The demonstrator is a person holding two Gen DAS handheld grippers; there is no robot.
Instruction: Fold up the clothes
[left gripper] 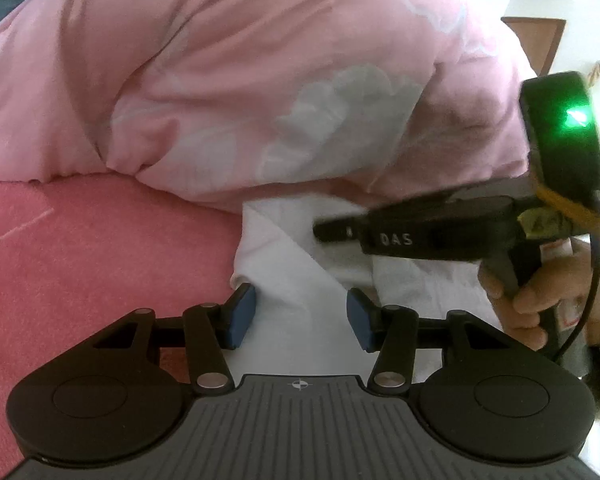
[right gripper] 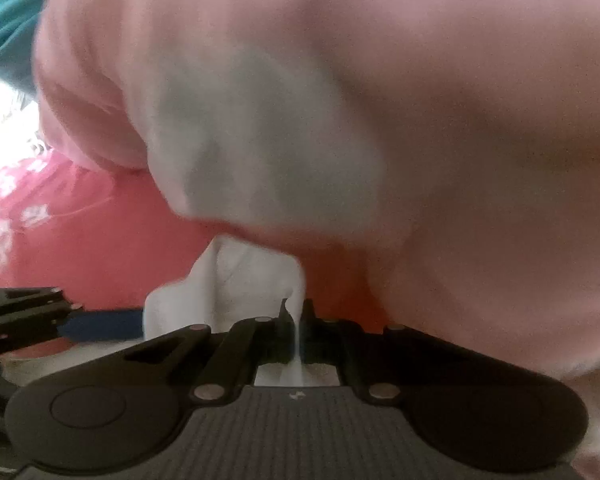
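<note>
Folding looks to us barely begun. We see a white garment [left gripper: 300, 276] lying rumpled on the pink bed sheet [left gripper: 80, 248], pushed up against the foot of a pale pink quilt [left gripper: 220, 80] that fills the upper half of both views. The cloth shows loose ridges and a diagonal crease, with no flat panel or squared edge anywhere, so we judge that no finished fold exists yet.

Our left claw [left gripper: 301, 316] hovers low at 6 o'clock in its own view with its blue pads [left gripper: 242, 316] spread wide. The white cloth lies between and below them, and nothing is gripped. The left pad sits right at the garment's left border, where the white meets the sheet.

Our right claw [right gripper: 298, 332] is pressed together on a thin edge of the white garment [right gripper: 236, 292], which runs up from the closed jaws toward 12 o'clock and disappears under the quilt's overhang. From the left camera, the right claw comes in from 3 o'clock, held by a hand [left gripper: 556, 300] at the lower right, its tip over the cloth's upper part.

What remains, in our judgement, is nearly everything: drawing the garment clear of the quilt, spreading it flat on the bed, then making the folds. How much cloth is trapped beneath the quilt we cannot tell.
</note>
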